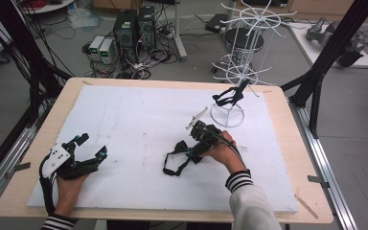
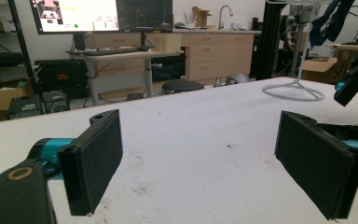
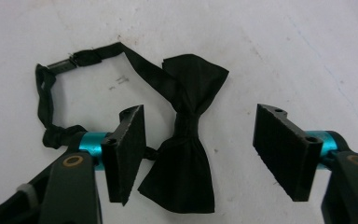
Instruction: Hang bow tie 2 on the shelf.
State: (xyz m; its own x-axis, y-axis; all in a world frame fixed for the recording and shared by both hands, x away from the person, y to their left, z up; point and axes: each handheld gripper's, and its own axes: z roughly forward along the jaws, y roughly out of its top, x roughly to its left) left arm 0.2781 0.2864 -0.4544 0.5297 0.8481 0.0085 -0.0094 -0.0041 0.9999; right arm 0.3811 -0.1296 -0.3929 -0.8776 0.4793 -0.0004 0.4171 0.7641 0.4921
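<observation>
a wide white foam board [image 1: 139, 124] is covering the pale wooden table [image 1: 292, 143], and a white wire display stand [image 1: 242, 72] is standing at its far right with another dark bow tie [image 1: 230, 97] hanging from it. the left gripper [image 1: 90, 147] is resting near the left edge, jaws gaping wide over bare board. the right gripper [image 3: 198, 154] is hovering with jaws partly apart, straddling the black fabric bow tie [image 3: 186, 144] lying flat mid-board, neither pad pressing on it yet, its thin black neck strap [image 3: 51, 93] looping away beside it.

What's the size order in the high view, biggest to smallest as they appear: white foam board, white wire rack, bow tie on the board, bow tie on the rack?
1. white foam board
2. white wire rack
3. The bow tie on the board and the bow tie on the rack look alike in size, and the second lies farther from the camera, so no ranking between them.
</observation>
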